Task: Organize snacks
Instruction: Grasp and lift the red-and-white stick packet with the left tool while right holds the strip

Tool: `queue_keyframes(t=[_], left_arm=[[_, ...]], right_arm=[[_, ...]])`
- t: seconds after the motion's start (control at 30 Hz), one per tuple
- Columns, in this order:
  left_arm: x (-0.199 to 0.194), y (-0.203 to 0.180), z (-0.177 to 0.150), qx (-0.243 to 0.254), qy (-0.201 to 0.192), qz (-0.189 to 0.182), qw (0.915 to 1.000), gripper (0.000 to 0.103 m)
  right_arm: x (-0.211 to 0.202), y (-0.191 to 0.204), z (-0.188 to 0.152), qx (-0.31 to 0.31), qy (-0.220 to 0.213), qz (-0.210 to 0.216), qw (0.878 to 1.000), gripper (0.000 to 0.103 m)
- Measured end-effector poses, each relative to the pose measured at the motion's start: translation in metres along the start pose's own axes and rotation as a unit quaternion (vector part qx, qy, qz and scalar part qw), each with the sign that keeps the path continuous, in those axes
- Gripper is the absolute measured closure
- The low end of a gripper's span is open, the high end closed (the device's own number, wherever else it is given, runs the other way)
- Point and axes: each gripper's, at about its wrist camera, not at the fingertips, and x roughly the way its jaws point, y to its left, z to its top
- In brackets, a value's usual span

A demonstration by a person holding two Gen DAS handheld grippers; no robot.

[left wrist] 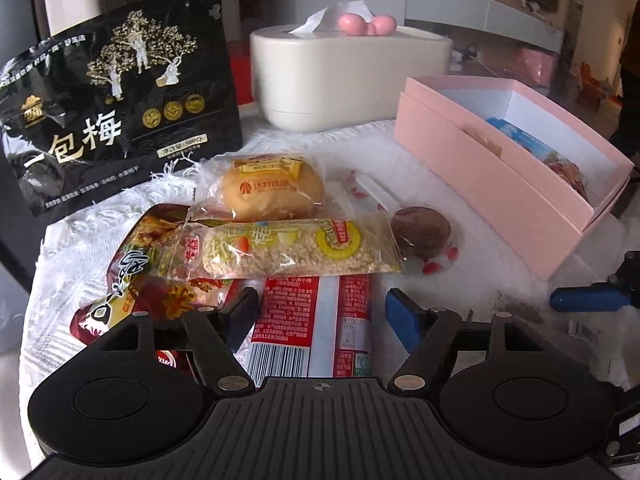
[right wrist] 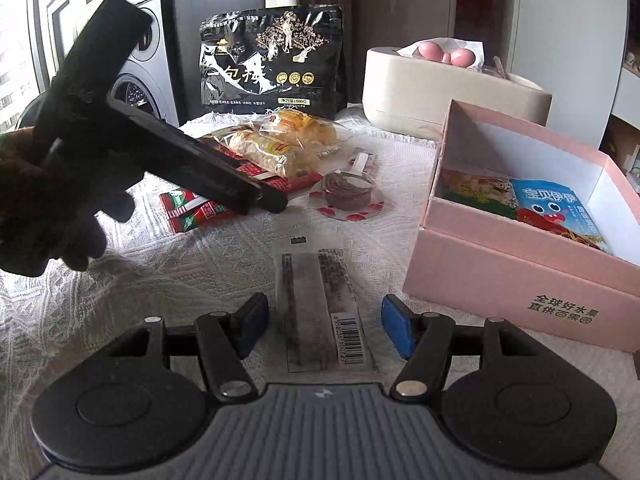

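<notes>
My left gripper (left wrist: pixel 320 316) stands open over a red and white snack packet (left wrist: pixel 316 320). The packet lies between the blue pads, which do not touch it. Beyond it lie a puffed-rice bar (left wrist: pixel 288 250), a wrapped bun (left wrist: pixel 272 190) and a dark red packet (left wrist: pixel 140 276). My right gripper (right wrist: pixel 324 326) is open too, with a clear barcoded packet (right wrist: pixel 320 312) flat on the cloth between its fingers, untouched. The pink box (right wrist: pixel 500 280) on the right is open and holds a blue snack packet (right wrist: pixel 556 208). A gloved hand (right wrist: pixel 40 200) carries the left gripper (right wrist: pixel 268 200).
A black plum pouch (left wrist: pixel 116 100) stands at the back left, and a cream tissue box (left wrist: pixel 348 76) at the back middle. A round brown sweet (right wrist: pixel 348 190) in clear wrap lies mid-table. Red and green packets (right wrist: pixel 192 210) lie under the left gripper. White textured cloth (right wrist: pixel 120 300) covers the table.
</notes>
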Motion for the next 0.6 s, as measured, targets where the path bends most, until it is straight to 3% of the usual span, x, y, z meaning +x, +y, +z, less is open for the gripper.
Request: queue_keyframes(t=[0.27,0.33,0.37,0.4,0.47,0.6], left_arm=[[0.003,-0.005,-0.001,-0.014,-0.012,0.017,0.9997,0.022],[0.001,-0.004,-0.001,-0.011,-0.008,0.011,0.9998,0.027],[0.0,-0.003,-0.002,-0.012,-0.008,0.01,0.9999,0.03],[-0.003,-0.001,-0.004,-0.013,-0.01,0.013,0.9998,0.041],[-0.009,0.005,-0.007,-0.026,-0.009,0.007,0.9996,0.045],[-0.023,0.015,-0.017,-0.055,-0.003,-0.006,0.9985,0.05]], right_arm=[[-0.001,-0.003,0.0,0.007,0.001,0.009,1.0,0.038],[-0.001,-0.007,0.001,0.016,0.004,0.023,1.0,0.035],[0.0,-0.01,0.003,0.02,0.007,0.036,0.999,0.028],[0.001,-0.012,0.004,0.021,0.01,0.053,0.998,0.024],[0.004,-0.013,0.005,0.018,0.015,0.075,0.997,0.013],[0.003,-0.008,0.004,0.009,0.013,0.068,0.998,0.013]])
